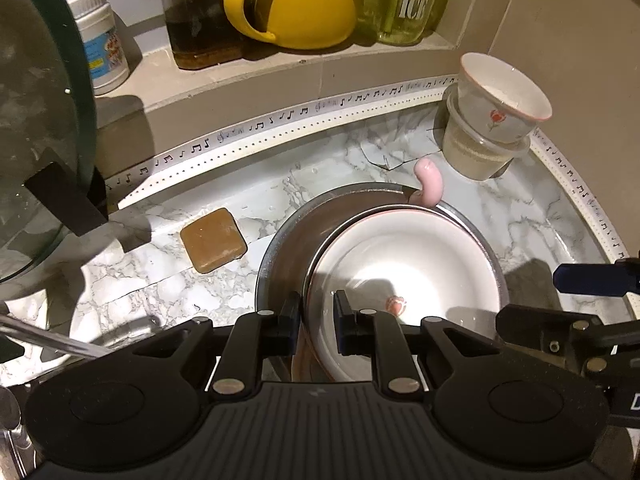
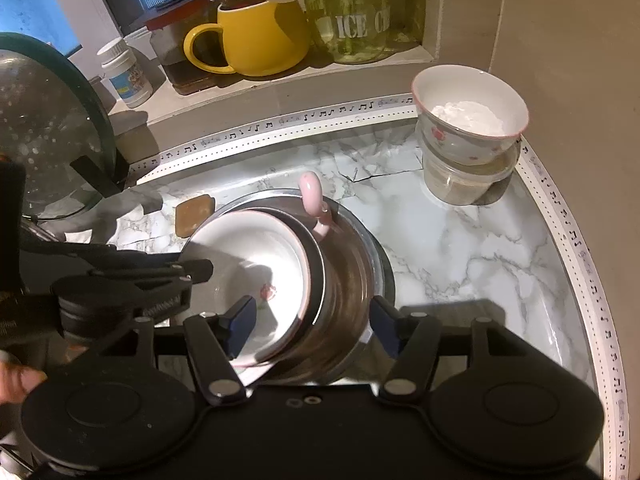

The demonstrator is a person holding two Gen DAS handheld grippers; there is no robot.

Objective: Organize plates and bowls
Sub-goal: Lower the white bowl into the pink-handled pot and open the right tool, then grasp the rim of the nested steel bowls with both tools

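A white bowl (image 1: 404, 264) with a pink rim and a rose motif sits nested in a steel bowl (image 1: 280, 256) on the marble counter. My left gripper (image 1: 316, 318) is shut on the white bowl's near-left rim; in the right wrist view its fingers (image 2: 188, 274) pinch that rim. My right gripper (image 2: 312, 320) stands open, one pad inside the white bowl (image 2: 248, 252) and the other outside the steel bowl's (image 2: 352, 256) wall, neither pressing. A pink handle (image 2: 311, 194) sticks up behind the bowls.
A small floral bowl (image 2: 472, 120) of white powder rests on a plastic tub (image 2: 464, 182) at the back right. A brown block (image 1: 213, 245) lies left of the bowls, beside a glass lid (image 1: 36, 128). A yellow mug (image 1: 296, 0) and jars line the ledge.
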